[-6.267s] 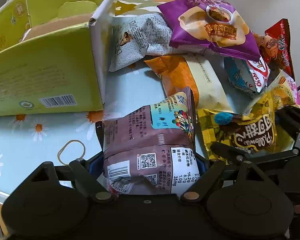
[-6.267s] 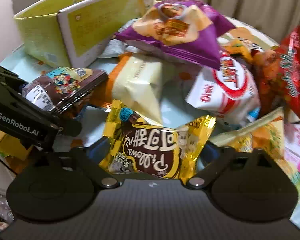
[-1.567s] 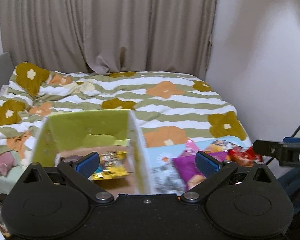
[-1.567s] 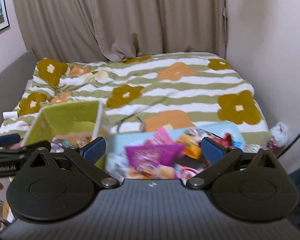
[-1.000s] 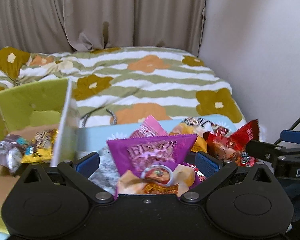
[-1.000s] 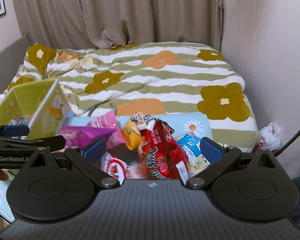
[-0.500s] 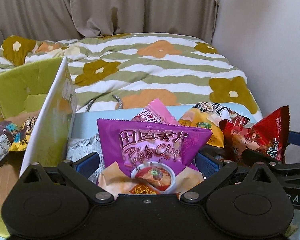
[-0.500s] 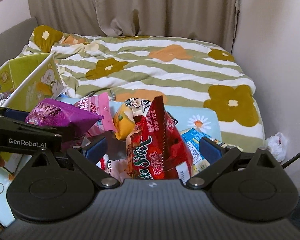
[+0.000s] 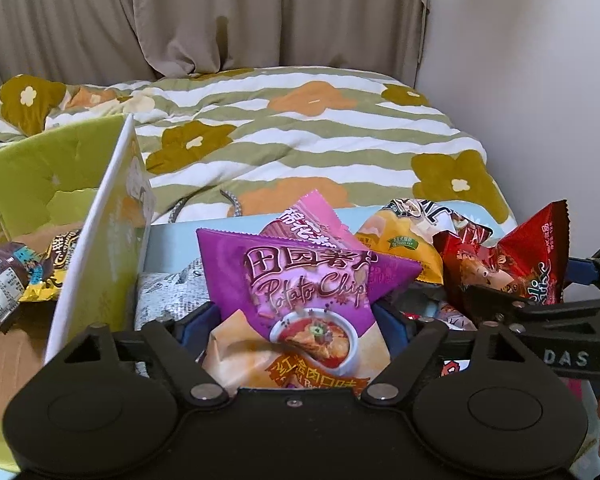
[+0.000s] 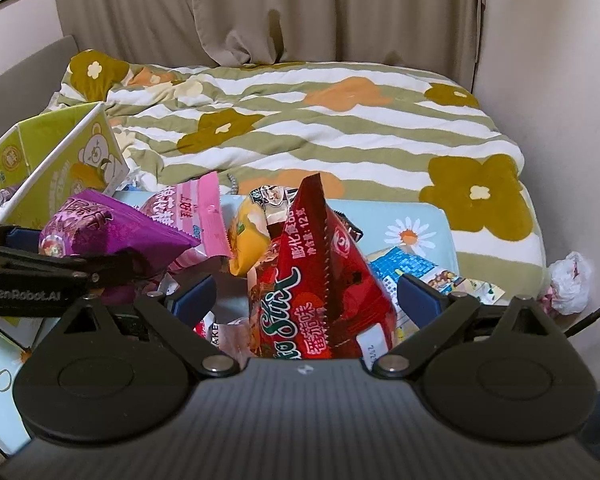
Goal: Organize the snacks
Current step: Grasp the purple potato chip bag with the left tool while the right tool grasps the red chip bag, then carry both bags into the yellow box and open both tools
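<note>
My left gripper point(image 9: 296, 328) is closing on the purple potato-chip bag point(image 9: 300, 280); its blue pads touch the bag's sides. The bag also shows in the right wrist view point(image 10: 100, 232). My right gripper point(image 10: 306, 300) is open around the upright red snack bag point(image 10: 324, 292), pads apart from it. The red bag also shows in the left wrist view point(image 9: 516, 264). The green cardboard box point(image 9: 96, 216) stands at the left and holds a brown candy pack point(image 9: 8, 280) and a yellow pack point(image 9: 56, 268).
A pink bag point(image 9: 304, 220), a yellow-orange bag point(image 9: 404, 240) and a grey printed bag point(image 9: 168, 292) lie in the pile on the light-blue flowered table point(image 10: 420, 232). A blue-printed pack point(image 10: 404, 268) lies at the right. A striped flowered bed point(image 9: 300, 140) lies behind.
Both grippers dropped from above the box into the snack pile. The left jaws narrowed onto the purple bag. The right gripper came lower around the red bag.
</note>
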A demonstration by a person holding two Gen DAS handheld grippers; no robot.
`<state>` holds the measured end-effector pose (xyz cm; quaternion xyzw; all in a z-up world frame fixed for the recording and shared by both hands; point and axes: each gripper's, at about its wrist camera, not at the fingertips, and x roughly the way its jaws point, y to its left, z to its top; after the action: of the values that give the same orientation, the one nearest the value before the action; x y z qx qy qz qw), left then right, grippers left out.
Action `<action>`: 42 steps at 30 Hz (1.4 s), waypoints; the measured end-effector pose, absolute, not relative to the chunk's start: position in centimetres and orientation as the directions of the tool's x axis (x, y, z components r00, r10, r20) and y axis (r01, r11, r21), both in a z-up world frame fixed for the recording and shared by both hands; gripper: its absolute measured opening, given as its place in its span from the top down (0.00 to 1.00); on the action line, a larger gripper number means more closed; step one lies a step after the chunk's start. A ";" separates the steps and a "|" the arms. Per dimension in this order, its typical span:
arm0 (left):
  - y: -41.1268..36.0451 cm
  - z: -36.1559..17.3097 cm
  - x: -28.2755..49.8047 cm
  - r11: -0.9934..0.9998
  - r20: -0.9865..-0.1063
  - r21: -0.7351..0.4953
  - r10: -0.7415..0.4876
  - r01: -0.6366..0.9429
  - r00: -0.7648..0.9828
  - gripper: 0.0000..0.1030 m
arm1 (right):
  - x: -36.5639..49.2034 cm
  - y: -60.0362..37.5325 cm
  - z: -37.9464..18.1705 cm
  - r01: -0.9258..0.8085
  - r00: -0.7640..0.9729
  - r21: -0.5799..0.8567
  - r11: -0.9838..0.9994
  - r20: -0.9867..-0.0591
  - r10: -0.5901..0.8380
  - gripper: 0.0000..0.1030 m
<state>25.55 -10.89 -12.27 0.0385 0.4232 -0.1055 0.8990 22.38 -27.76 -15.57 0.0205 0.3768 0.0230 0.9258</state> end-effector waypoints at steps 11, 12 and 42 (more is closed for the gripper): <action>-10.3 -11.3 24.0 0.976 -0.747 -0.005 -0.149 0.219 0.648 0.19 | 22.8 -27.0 -16.3 -0.022 0.716 -0.008 1.000 -0.699 0.010 0.00; -10.3 -11.2 23.9 0.976 -0.745 -0.005 -0.149 0.218 0.650 0.19 | 22.8 -26.9 -16.4 -0.021 0.716 -0.025 0.999 -0.698 -0.002 0.06; -2.0 -0.3 19.8 0.988 -0.581 -0.032 -0.143 0.153 0.801 0.19 | 19.1 -21.6 -3.8 -0.060 0.830 0.115 0.991 -0.546 0.114 0.34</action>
<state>19.76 -2.00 -0.29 0.0084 0.3053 -0.0779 0.9490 19.08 -21.57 -3.79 0.0467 0.2877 0.0456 0.9555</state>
